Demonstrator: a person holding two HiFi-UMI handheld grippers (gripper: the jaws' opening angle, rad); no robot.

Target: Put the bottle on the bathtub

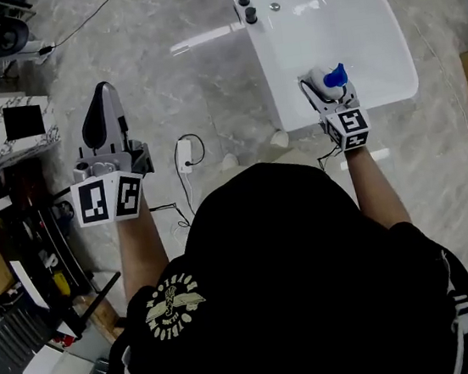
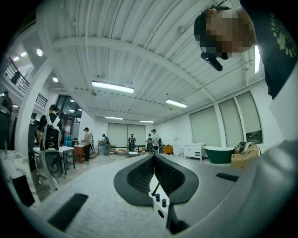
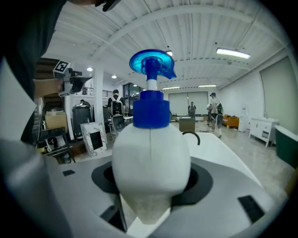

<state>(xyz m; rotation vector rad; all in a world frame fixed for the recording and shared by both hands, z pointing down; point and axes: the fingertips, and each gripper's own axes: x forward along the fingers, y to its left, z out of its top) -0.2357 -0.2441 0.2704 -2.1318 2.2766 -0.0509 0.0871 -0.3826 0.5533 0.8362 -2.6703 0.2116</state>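
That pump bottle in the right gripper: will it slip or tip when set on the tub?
The bottle looks like smooth, rounded plastic, so it may slip in the right gripper. Its tall blue pump probably raises the weight, so it could tip on the glossy bathtub rim.

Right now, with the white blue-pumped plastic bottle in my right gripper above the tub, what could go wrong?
1. The right gripper holds the white plastic bottle with the blue pump close to the glossy white bathtub's near edge; released there, it might slide off onto the floor.
2. The jaws clamp its rounded body, so it could tilt as they open.
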